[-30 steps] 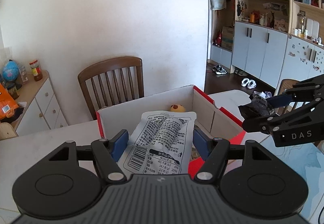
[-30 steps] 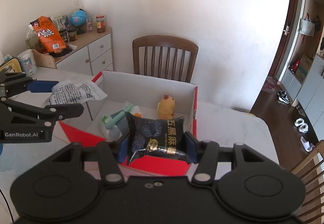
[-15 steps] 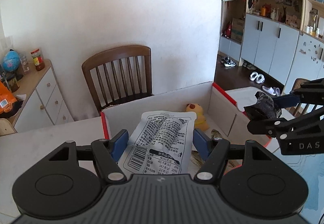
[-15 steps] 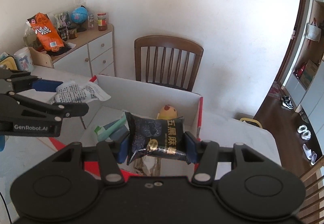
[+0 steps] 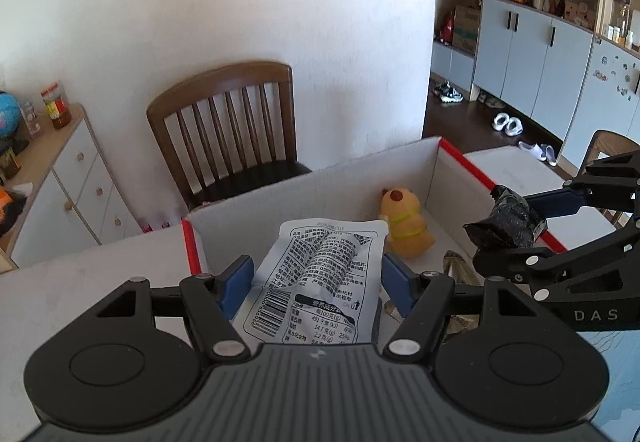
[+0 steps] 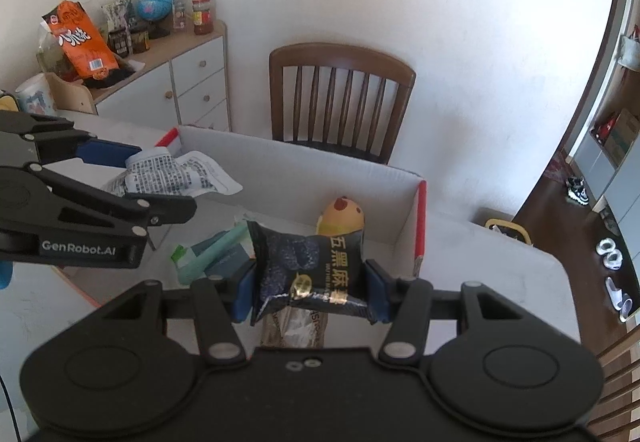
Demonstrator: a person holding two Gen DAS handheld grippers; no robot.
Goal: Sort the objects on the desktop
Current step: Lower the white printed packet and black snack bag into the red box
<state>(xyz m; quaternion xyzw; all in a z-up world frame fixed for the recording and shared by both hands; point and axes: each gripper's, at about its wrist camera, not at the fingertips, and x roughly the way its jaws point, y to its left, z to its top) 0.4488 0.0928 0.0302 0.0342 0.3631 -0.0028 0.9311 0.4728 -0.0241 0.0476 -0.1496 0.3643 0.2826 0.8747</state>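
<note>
- Table (image 6: 500, 262): white top, carrying the box I am sorting into; a wooden chair (image 6: 340, 98) stands behind its far edge.
- Cardboard box (image 5: 320, 194): open, white inside with red edges, sitting near the table's far edge. Inside I see a yellow plush toy (image 5: 404, 226) in the far right corner, a green tube (image 6: 216, 246) toward the left wall and a clear wrapper (image 6: 296, 326) by the near wall.
- Left gripper (image 5: 316, 282): I have it clenched on a white snack packet (image 5: 320, 282), held above the box's near left part.
- Right gripper (image 6: 312, 286): its blue pads (image 6: 244, 290) grasp a black snack packet (image 6: 308, 266) from both sides, above the box's near right part.
</note>
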